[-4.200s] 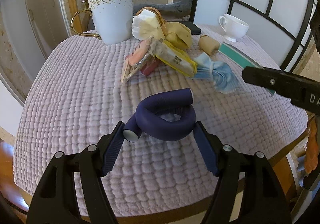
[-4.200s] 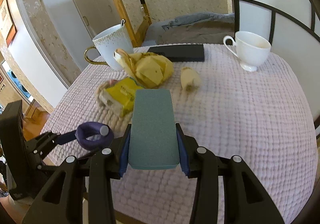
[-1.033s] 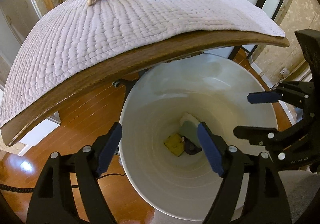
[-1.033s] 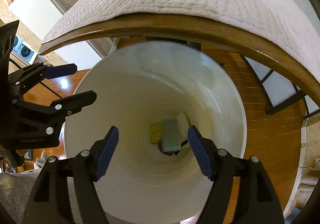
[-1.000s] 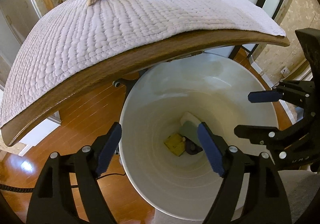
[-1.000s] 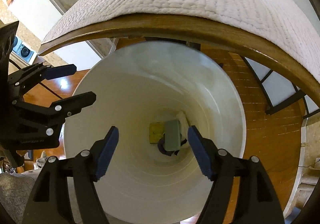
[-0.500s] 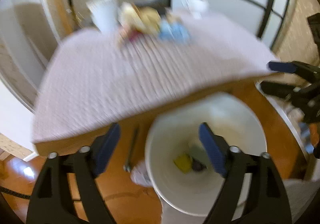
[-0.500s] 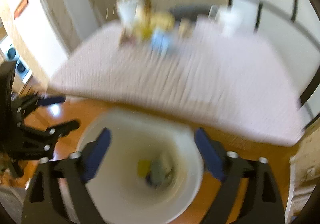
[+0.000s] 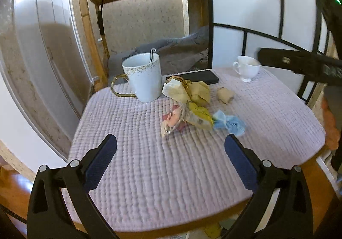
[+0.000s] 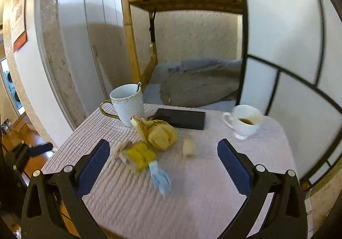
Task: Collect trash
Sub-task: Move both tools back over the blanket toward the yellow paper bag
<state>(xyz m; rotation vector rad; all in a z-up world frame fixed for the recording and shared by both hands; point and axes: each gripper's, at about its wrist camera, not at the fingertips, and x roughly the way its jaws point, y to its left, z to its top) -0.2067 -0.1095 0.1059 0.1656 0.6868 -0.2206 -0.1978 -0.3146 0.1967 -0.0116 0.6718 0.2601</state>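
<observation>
As both your tongs, left gripper (image 9: 168,157) and right gripper (image 10: 162,164), gape empty, the blue mask (image 9: 229,124) lies far-right of left, nearer right, long axis near-to-far.

Both wrist views look down at a slant over the table (image 9: 149,174) from its near edge; the left sits nearer; both share the mug (image 9: 143,76), the trash pile (image 10: 149,145) and the teacup (image 10: 243,123).
</observation>
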